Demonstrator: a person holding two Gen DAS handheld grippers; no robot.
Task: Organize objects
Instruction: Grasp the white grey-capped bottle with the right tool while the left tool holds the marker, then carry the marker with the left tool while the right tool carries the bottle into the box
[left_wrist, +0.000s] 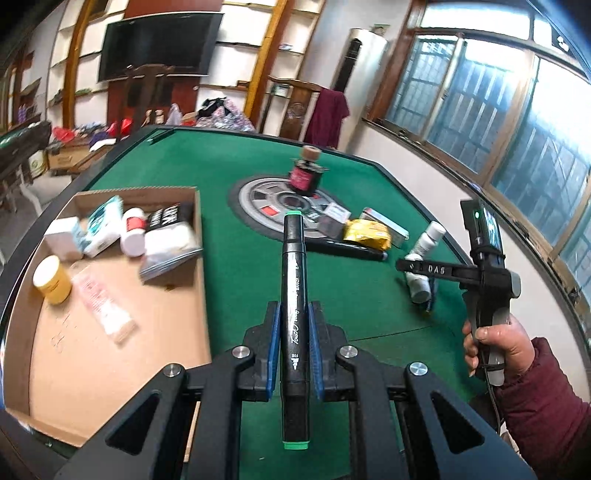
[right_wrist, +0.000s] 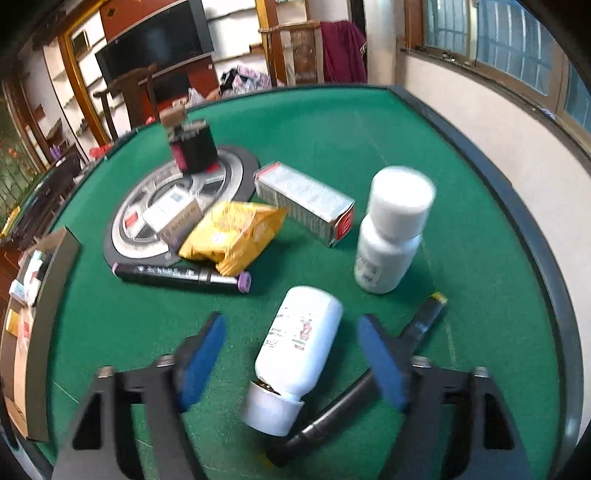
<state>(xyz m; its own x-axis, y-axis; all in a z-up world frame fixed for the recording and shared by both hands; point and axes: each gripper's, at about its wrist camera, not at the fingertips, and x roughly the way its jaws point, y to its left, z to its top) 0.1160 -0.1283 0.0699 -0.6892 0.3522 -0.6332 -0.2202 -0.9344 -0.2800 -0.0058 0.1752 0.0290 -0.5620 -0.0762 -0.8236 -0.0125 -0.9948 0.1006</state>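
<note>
A green felt table (left_wrist: 236, 229) holds a cardboard box (left_wrist: 110, 350) of small packages at the left. The left gripper (left_wrist: 294, 328) clamps a black green-capped marker (left_wrist: 293, 295) above the felt. The right gripper (right_wrist: 291, 354) stands open astride a lying white bottle (right_wrist: 301, 347).

In the left wrist view, the black marker (left_wrist: 294, 325) at lower centre carries white script along its barrel reading "Touch", followed by a word too blurred to make out; the black arm of the right gripper (left_wrist: 424, 268), at the right of the frame, bears raised letters "DAS"; print on the boxes, bottles and yellow packet in both views is too blurred to read.
</note>
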